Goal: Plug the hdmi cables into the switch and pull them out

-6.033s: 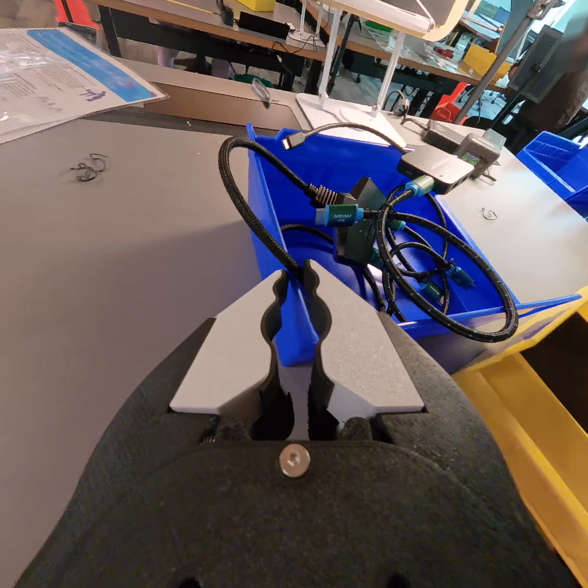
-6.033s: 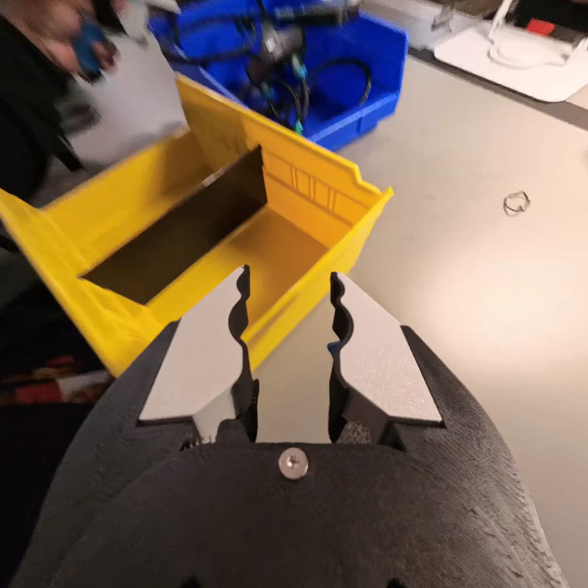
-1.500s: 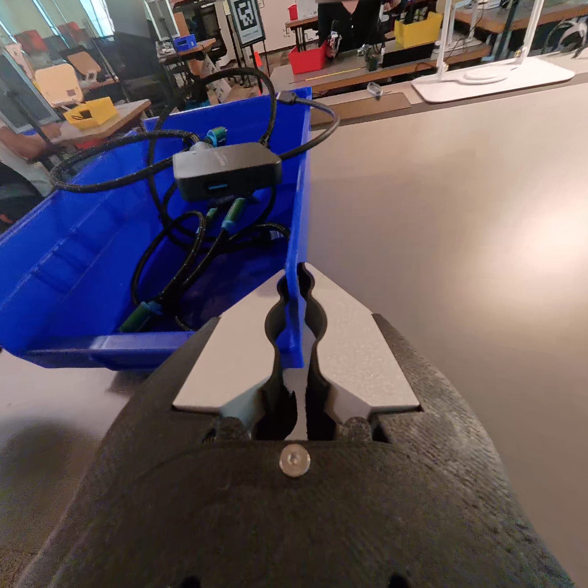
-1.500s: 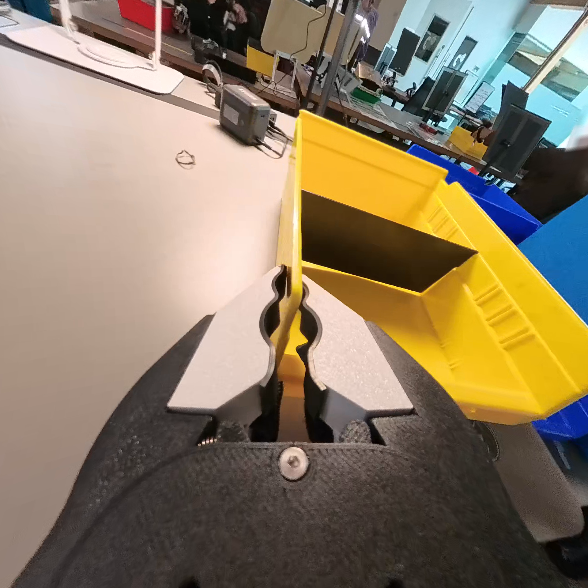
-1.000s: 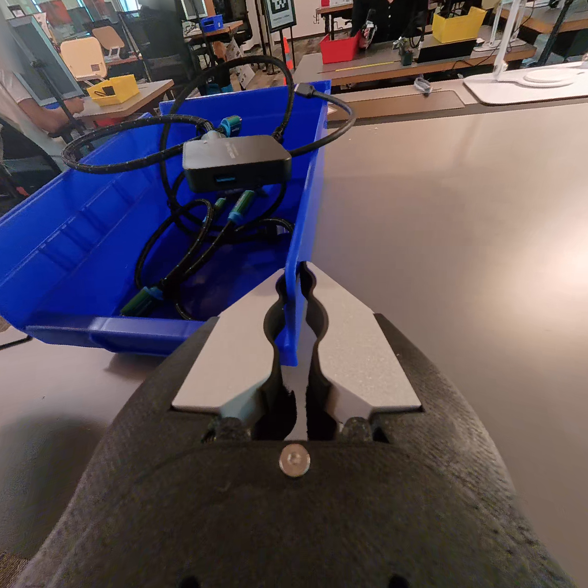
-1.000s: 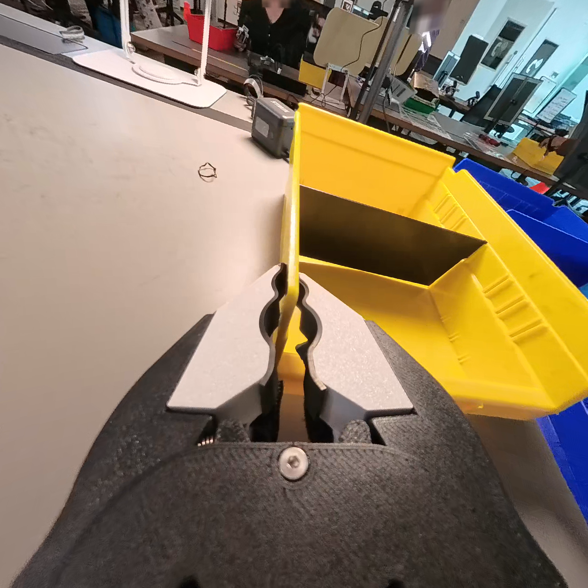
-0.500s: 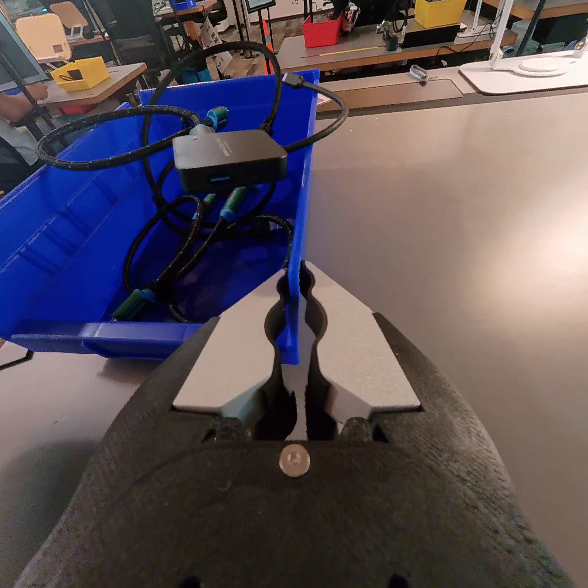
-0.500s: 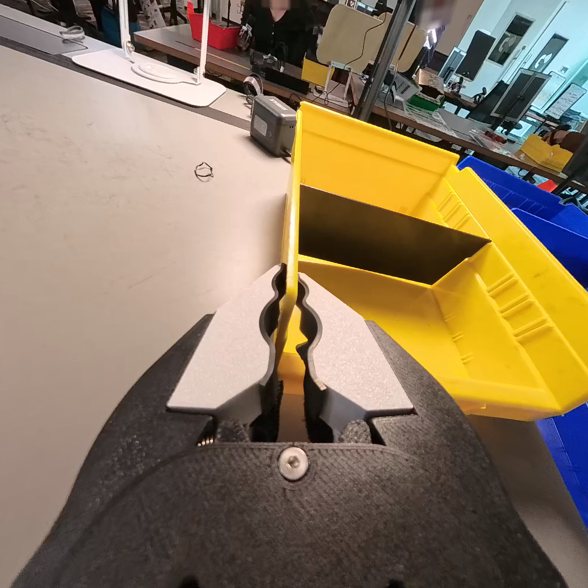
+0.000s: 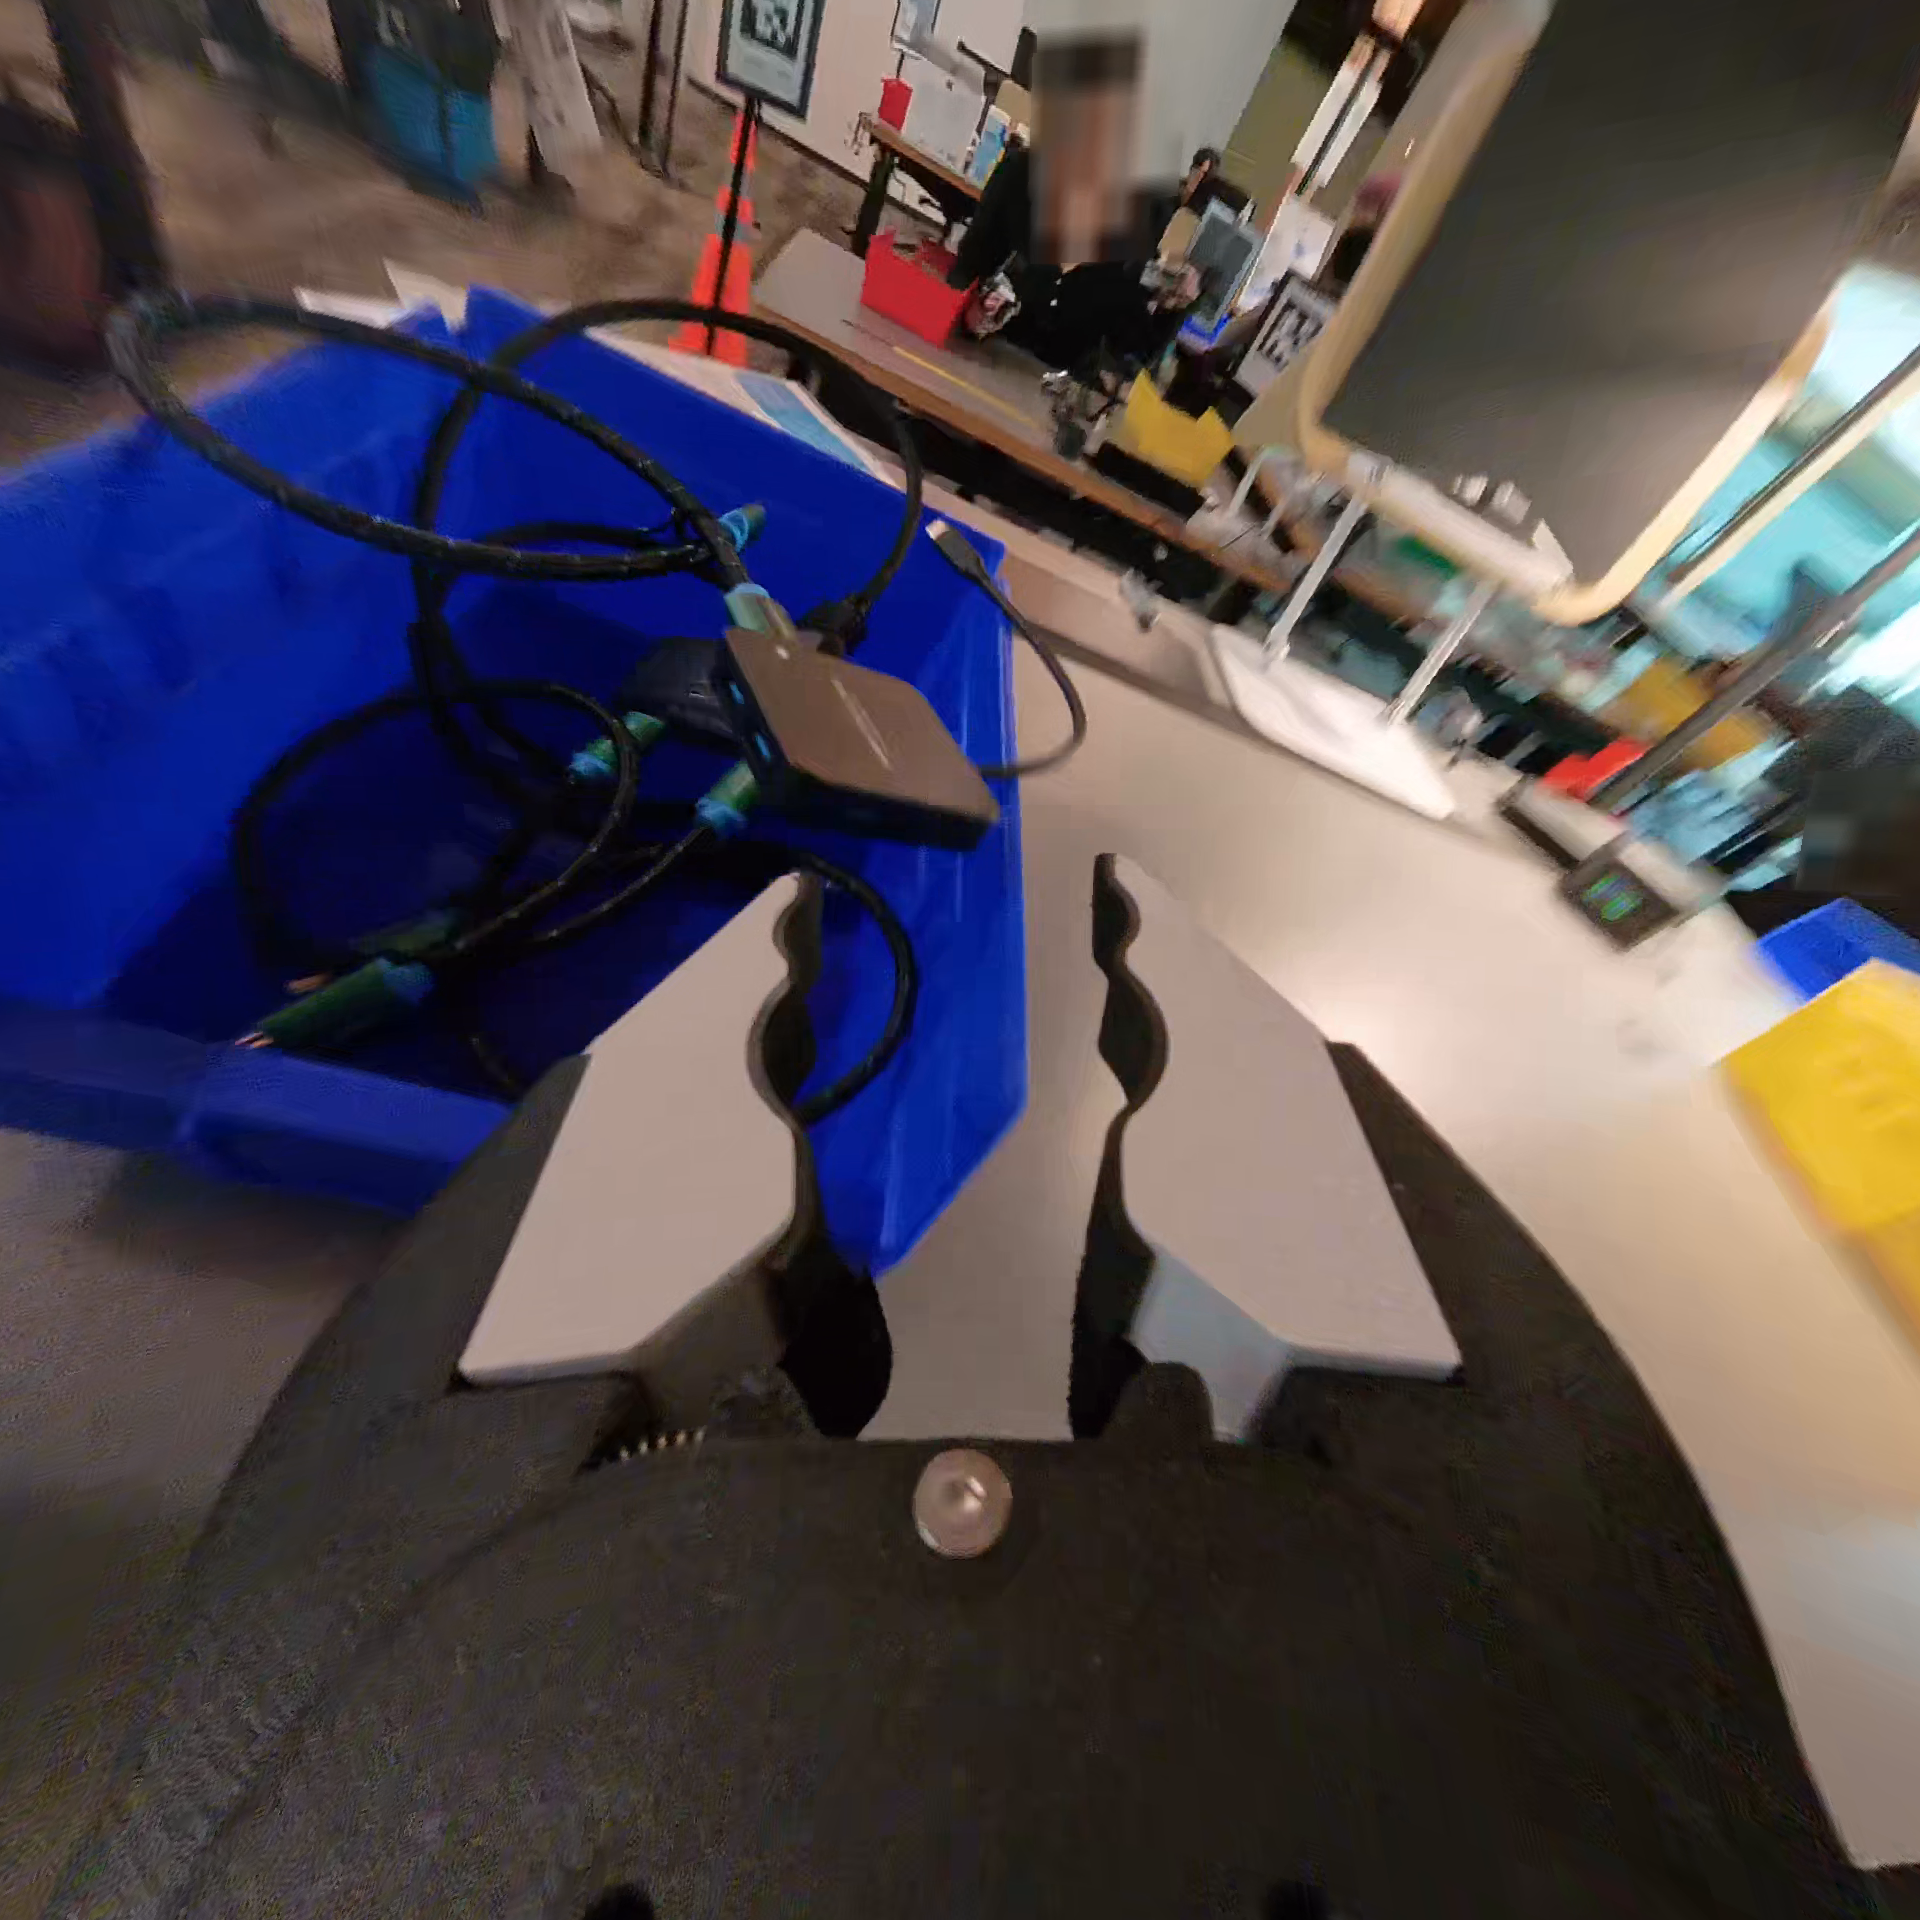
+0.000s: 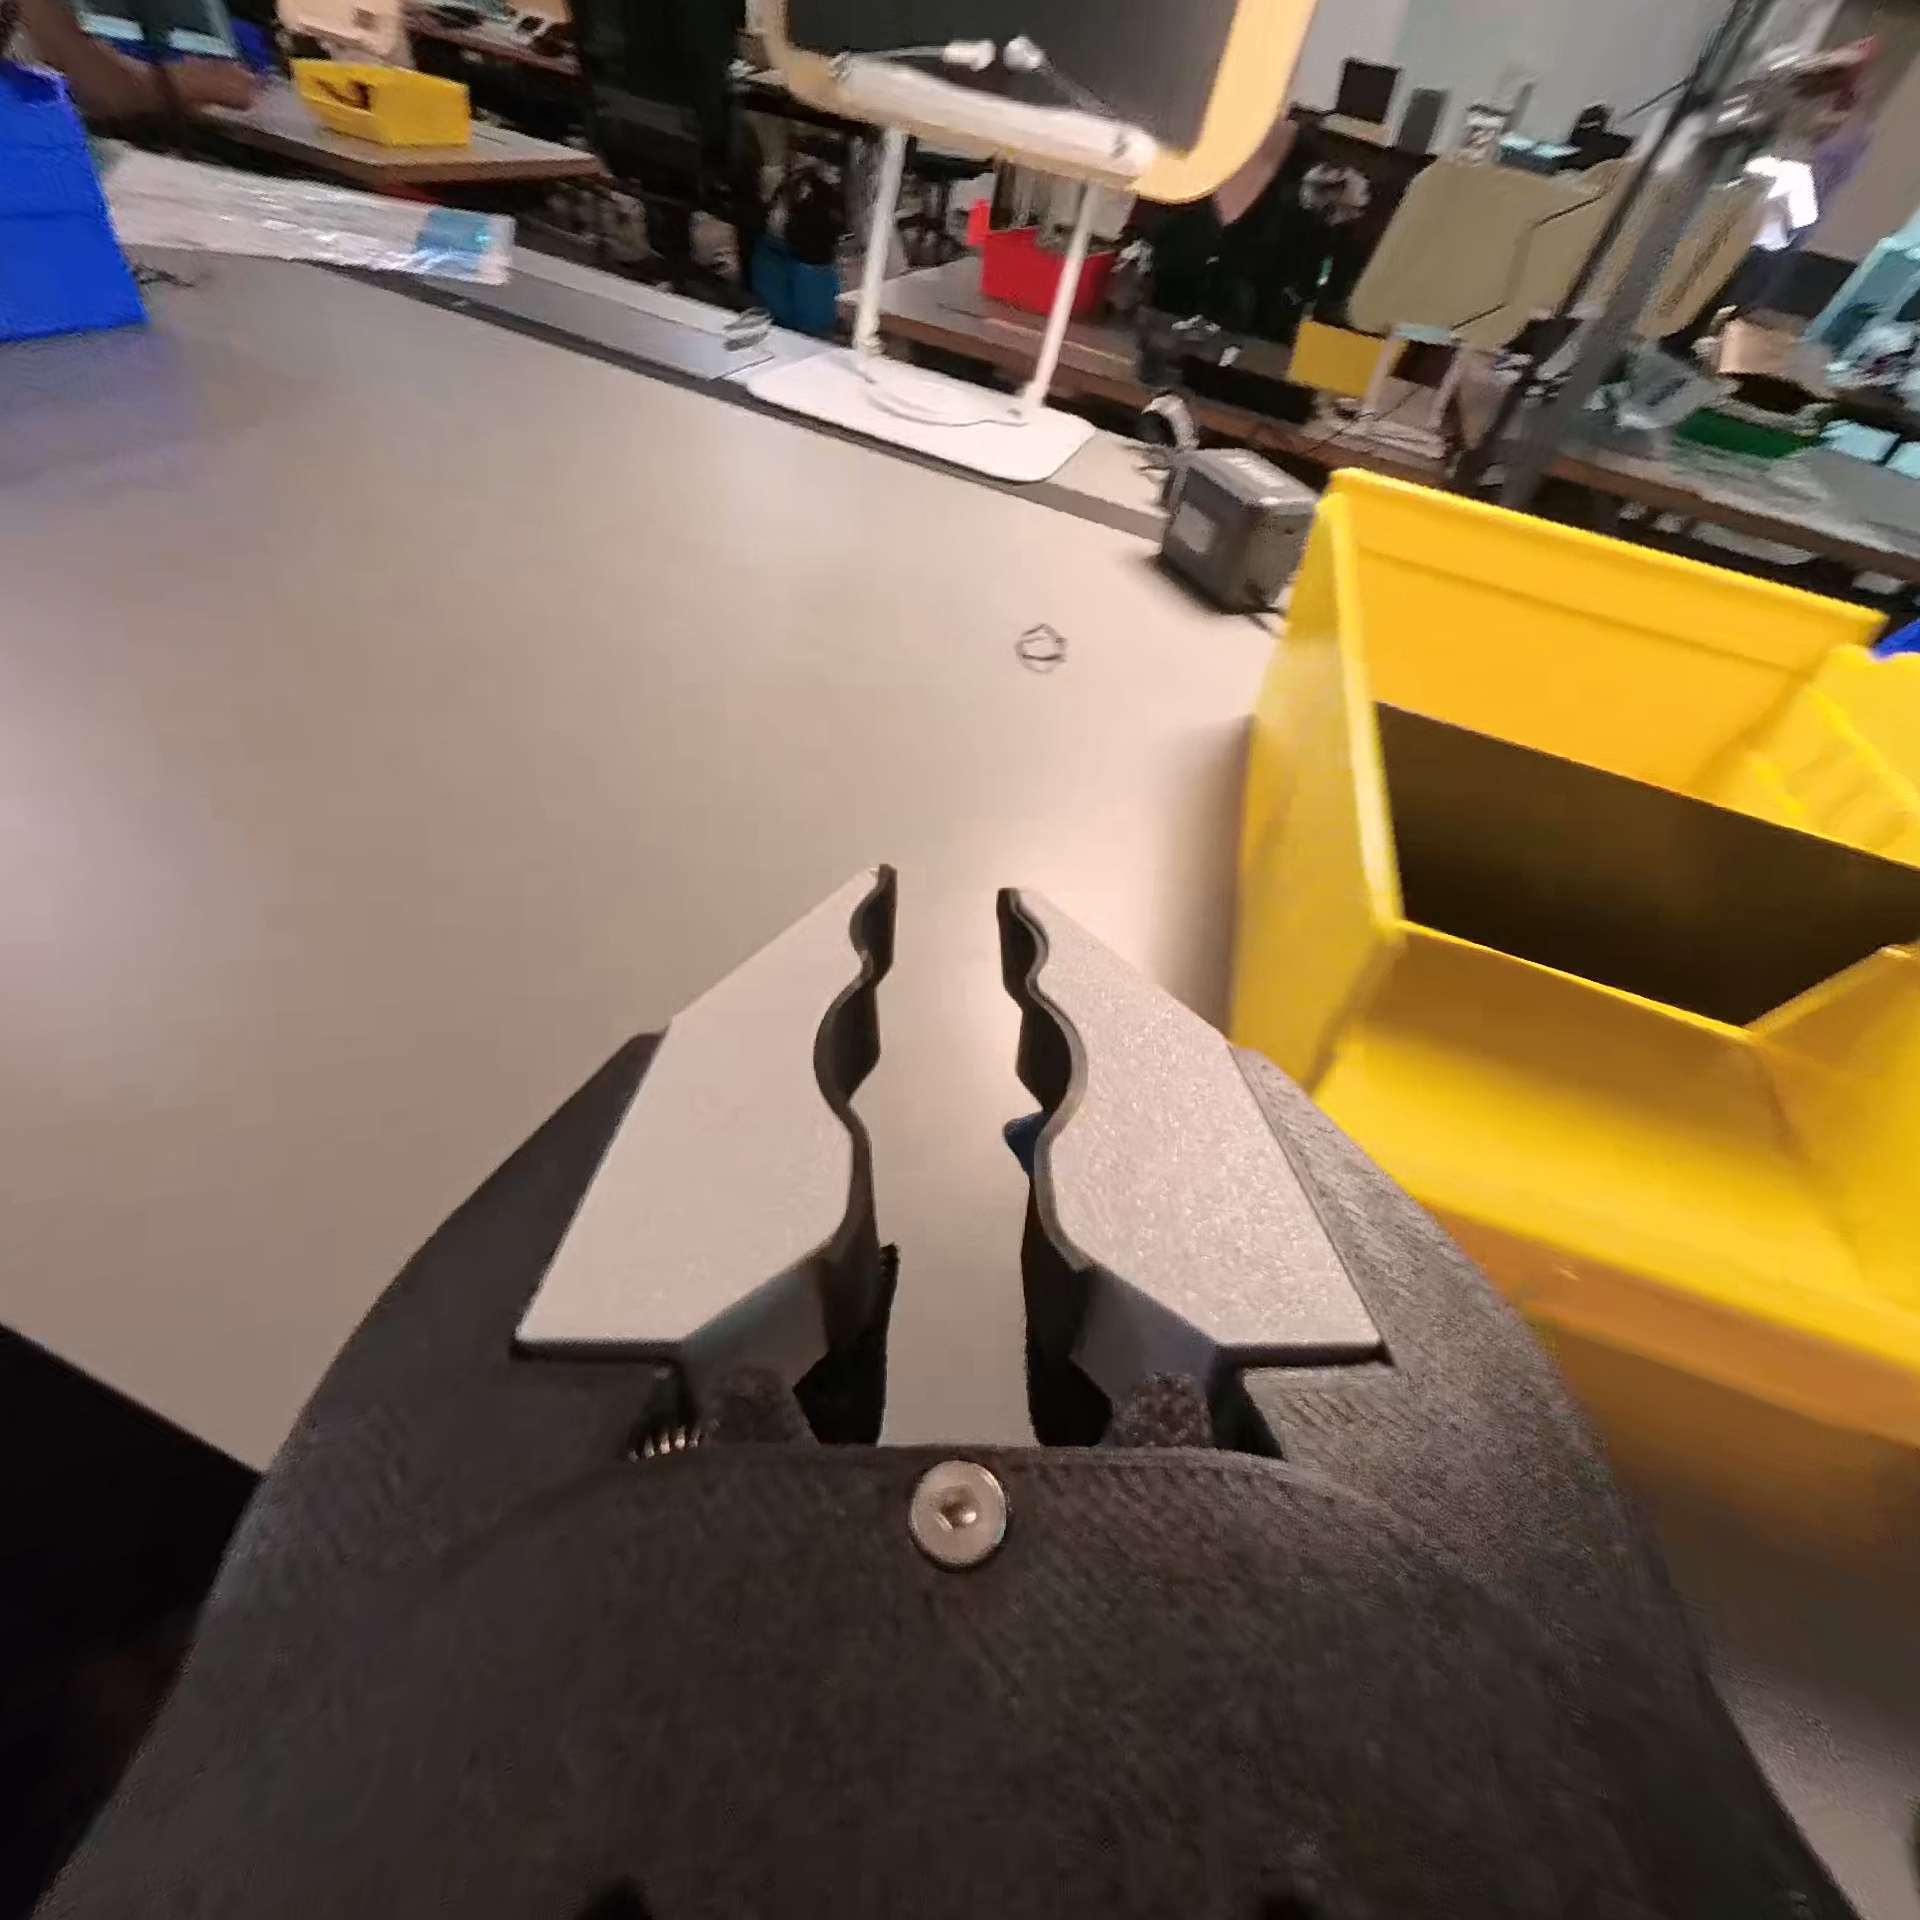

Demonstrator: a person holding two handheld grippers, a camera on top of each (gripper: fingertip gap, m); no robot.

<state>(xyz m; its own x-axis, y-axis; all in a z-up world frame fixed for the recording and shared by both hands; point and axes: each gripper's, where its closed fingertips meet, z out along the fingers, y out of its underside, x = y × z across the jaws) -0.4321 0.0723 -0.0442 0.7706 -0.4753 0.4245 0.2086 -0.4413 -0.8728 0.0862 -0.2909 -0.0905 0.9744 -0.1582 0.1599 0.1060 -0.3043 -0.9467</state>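
Your left gripper [image 9: 945,883] stands with jaws apart and holds nothing; its gap straddles the right wall of the blue bin [image 9: 987,1039] without touching it. Your right gripper [image 10: 940,894] has its jaws parted by a narrow gap, also empty, over bare table [image 10: 416,727], with the yellow bin [image 10: 1558,1091] just beside it on its right.

Hazards:
- The hdmi cables [image 9: 613,790] lie looped and crossed in the blue bin. If you lift one, expect the others to drag along.
- The switch [image 9: 862,738] rests tilted on the cable pile against the bin's right wall, with cables apparently already seated in it. A pull on any loop is likely to tip it or carry it over the rim.
- A thin lead [image 9: 1039,675] arcs out over the bin wall and can snag your left gripper on entry.

Position: the switch sits just ahead of and slightly left of your left gripper's tips, inside the bin. It does not appear in the right wrist view.
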